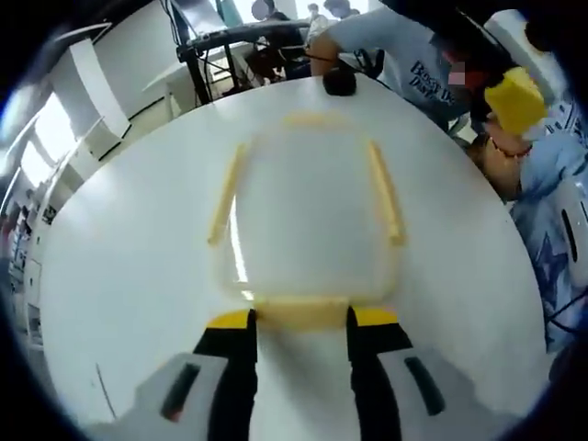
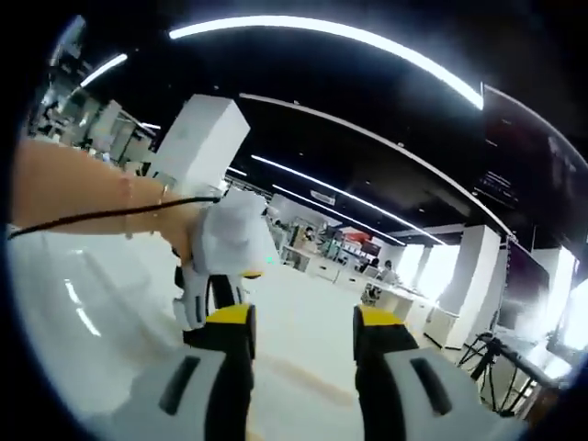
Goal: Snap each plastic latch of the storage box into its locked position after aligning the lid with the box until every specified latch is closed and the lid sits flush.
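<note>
Translucent plastic storage box with pale yellow latches (image 1: 308, 216) sat mid round white counter (image 1: 119, 276), lid on, apparently aligned. Left gripper (image 1: 302, 322) low at box's near end, fingers spread apart, yellow tips either side of near yellow latch (image 1: 301, 312), gripping nothing; likely positioned to press it shut. Long side latches looked unlocked, angled outward. Right gripper (image 2: 303, 323) raised, pointing across room, fingers parted, empty; person's forearm (image 2: 92, 197) crossing left of it. Task early.

Each gripper (image 1: 303, 317) is built with black jaws, yellow tips and grey housings; a thin black cable (image 2: 101, 217) is seen along the bare forearm.
</note>
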The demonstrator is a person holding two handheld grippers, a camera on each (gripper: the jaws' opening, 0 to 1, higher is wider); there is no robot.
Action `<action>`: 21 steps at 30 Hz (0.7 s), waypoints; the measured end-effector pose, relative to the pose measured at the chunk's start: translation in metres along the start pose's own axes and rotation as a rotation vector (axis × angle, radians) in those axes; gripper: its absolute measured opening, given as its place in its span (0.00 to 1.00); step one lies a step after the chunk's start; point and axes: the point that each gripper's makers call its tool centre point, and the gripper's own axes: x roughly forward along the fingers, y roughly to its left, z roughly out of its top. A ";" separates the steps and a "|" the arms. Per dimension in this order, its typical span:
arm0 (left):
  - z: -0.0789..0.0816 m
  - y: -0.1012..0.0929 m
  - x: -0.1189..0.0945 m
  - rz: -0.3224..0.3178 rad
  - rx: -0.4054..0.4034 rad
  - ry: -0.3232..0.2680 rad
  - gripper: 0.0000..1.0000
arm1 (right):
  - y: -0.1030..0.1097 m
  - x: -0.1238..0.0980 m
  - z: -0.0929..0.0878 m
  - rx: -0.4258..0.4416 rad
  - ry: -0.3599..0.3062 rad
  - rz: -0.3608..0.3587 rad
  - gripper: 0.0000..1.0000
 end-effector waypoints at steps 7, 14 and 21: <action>-0.001 -0.001 -0.002 0.014 -0.023 -0.010 0.38 | -0.028 0.016 -0.019 -0.076 0.115 0.114 0.43; -0.004 -0.002 -0.005 0.014 -0.029 -0.002 0.38 | -0.031 0.021 -0.068 -0.166 0.295 0.374 0.28; -0.007 -0.003 -0.007 0.012 -0.033 0.002 0.38 | -0.044 0.003 -0.131 -0.139 0.504 0.553 0.11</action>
